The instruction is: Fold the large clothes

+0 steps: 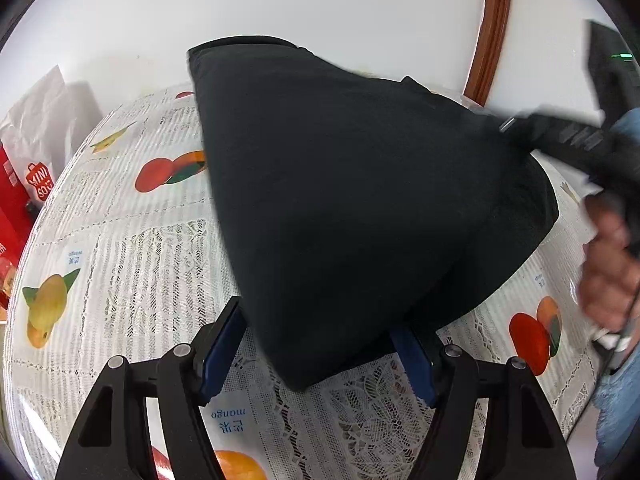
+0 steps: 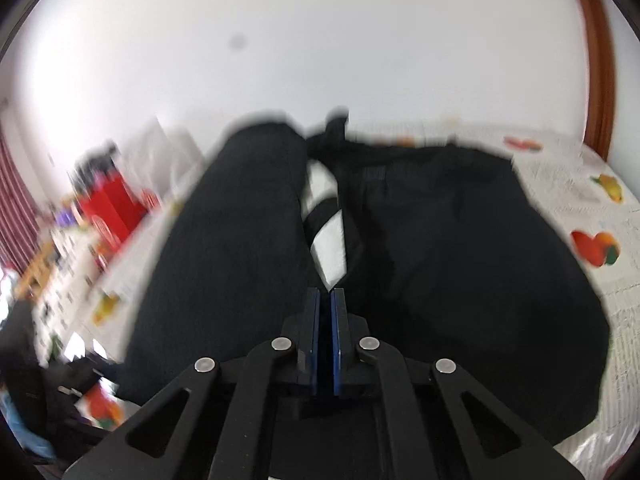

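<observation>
Black garment (image 1: 352,200) lies between spread left tongs (image 1: 320,356) (angled downward); right tongs (image 2: 325,336) pressed together.

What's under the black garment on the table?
The fruit-print tablecloth shows all around the black garment and runs under it. Anything else beneath is covered by the cloth.

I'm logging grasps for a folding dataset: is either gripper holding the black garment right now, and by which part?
The left gripper stands open around a folded corner of the black garment, not pinching it. The right gripper is shut; whether cloth is caught cannot be told.
</observation>
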